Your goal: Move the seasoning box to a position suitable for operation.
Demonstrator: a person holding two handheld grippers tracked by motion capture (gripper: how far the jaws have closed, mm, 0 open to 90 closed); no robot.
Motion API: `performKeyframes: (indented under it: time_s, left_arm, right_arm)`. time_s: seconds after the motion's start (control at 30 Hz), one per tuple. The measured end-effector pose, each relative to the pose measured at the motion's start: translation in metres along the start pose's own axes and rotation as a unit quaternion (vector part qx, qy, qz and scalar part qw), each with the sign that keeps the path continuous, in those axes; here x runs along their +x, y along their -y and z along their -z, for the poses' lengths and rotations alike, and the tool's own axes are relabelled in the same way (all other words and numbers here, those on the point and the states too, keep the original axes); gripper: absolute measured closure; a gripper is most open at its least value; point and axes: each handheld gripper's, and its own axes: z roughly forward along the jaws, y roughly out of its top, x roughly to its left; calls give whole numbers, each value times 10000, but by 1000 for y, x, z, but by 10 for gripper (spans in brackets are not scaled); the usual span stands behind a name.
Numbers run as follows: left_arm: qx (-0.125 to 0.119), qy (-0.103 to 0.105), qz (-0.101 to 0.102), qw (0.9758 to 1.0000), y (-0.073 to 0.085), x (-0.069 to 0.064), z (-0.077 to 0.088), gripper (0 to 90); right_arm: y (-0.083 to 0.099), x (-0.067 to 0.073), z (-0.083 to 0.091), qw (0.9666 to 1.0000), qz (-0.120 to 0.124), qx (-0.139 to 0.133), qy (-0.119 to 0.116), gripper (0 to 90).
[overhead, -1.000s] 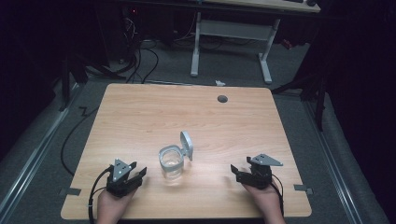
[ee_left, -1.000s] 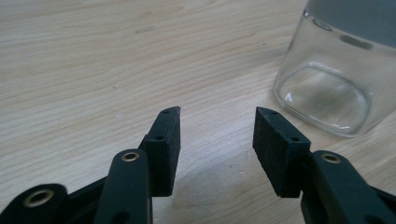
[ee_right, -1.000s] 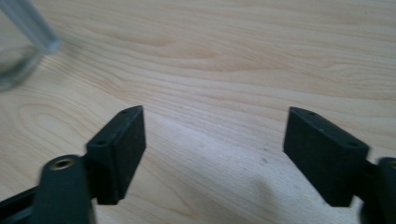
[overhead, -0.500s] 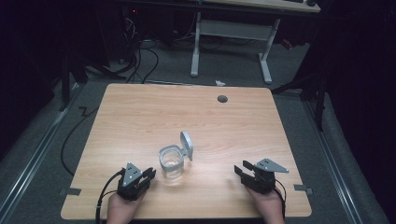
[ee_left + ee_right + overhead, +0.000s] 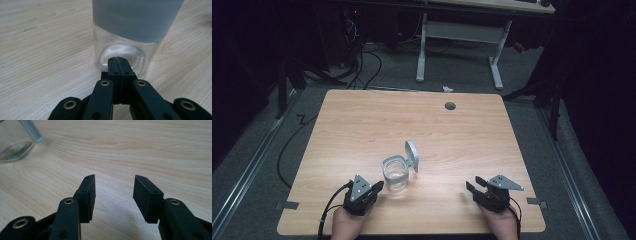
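A clear glass jar (image 5: 395, 173) with a grey band and a hinged lid (image 5: 412, 155) flipped open stands near the table's front middle. My left gripper (image 5: 377, 187) lies just left of it, jaws shut with nothing between them. In the left gripper view the closed tips (image 5: 117, 60) sit right at the base of the jar (image 5: 125, 37). My right gripper (image 5: 472, 184) rests on the table to the right, well apart from the jar, jaws open and empty. Seen from the right gripper view, the open gripper (image 5: 113, 187) has the jar's base (image 5: 15, 151) at the upper left.
The wooden table (image 5: 362, 130) has a round grommet hole (image 5: 450, 106) at the far right. Behind the table stand a white desk frame (image 5: 462, 35) and cables (image 5: 362, 55) on the grey floor.
My left gripper has moved right to the jar's base. My right gripper has shifted slightly toward the front edge.
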Motion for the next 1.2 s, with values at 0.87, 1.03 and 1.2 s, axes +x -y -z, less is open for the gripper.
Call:
performKeyframes:
  time_s: [0.87, 1.03, 1.2]
  left_arm:
    - [133, 346, 4, 9993, 5, -29, -9, 888]
    - [221, 384, -57, 9990, 9, -38, -18, 900]
    - [265, 410, -102, 9988, 12, -44, -24, 900]
  right_arm:
    - [2, 4, -5, 10000, 18, 86, -30, 499]
    - [2, 4, -5, 9999, 22, 97, -38, 505]
    - [1, 5, -4, 10000, 22, 74, -59, 523]
